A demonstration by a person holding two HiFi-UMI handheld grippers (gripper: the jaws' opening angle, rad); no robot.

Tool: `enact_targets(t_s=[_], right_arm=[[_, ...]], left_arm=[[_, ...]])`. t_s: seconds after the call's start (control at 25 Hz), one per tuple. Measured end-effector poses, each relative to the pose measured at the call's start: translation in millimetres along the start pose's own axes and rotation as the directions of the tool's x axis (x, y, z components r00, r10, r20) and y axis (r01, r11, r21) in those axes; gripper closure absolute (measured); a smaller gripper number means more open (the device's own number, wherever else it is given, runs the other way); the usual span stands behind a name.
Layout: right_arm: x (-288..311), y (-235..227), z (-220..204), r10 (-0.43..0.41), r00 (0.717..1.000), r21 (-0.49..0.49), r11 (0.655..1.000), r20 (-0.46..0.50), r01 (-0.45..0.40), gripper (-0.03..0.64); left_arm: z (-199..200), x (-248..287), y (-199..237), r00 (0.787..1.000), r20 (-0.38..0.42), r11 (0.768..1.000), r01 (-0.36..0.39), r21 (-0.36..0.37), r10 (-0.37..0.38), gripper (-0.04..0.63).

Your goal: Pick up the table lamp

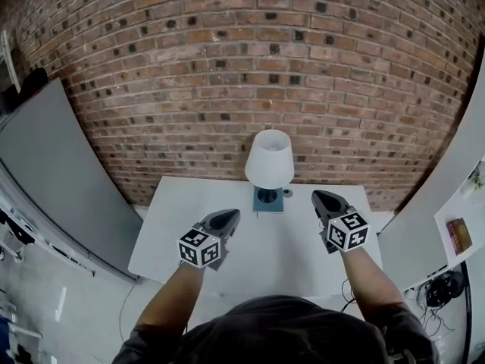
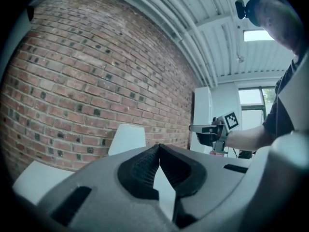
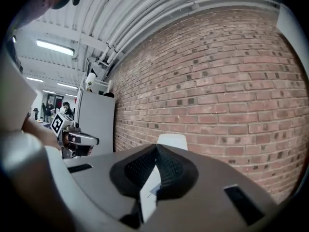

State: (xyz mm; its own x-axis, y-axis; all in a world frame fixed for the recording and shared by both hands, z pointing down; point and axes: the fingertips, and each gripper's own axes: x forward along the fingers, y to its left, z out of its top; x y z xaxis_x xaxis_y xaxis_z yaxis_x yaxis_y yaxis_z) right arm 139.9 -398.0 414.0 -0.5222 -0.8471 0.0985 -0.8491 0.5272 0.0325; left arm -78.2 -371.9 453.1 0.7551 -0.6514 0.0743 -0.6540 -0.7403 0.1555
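The lamp stands upright at the back edge of the white table, close to the brick wall; its white shade sits above a dark foot on a square blue-green base. Nothing touches it. The left gripper hovers over the table in front of the lamp and to its left, jaws closed tip to tip with nothing between them. The right gripper is held to the right of the base, near it but apart, and its jaws are also closed and empty. Both point toward the wall, with the lamp between their lines. A grey panel stands left of the table and a white cabinet to its right.
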Motion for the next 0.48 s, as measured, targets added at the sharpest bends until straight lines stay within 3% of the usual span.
enact_targets(t_s=[0.24, 0.48], right_arm=[[-7, -65, -15, 0.096, 0.995, -0.019, 0.995, -0.028, -0.096, 0.624], [5, -77, -37, 0.077, 0.996, -0.012, 0.997, -0.035, -0.077, 0.624]], left_arm=[[-7, 58, -27, 0.99, 0.03, 0.989, -0.135, -0.057, 0.137, 0.593], [-16, 67, -16, 0.993, 0.004, 0.992, -0.121, -0.02, 0.121, 0.594]])
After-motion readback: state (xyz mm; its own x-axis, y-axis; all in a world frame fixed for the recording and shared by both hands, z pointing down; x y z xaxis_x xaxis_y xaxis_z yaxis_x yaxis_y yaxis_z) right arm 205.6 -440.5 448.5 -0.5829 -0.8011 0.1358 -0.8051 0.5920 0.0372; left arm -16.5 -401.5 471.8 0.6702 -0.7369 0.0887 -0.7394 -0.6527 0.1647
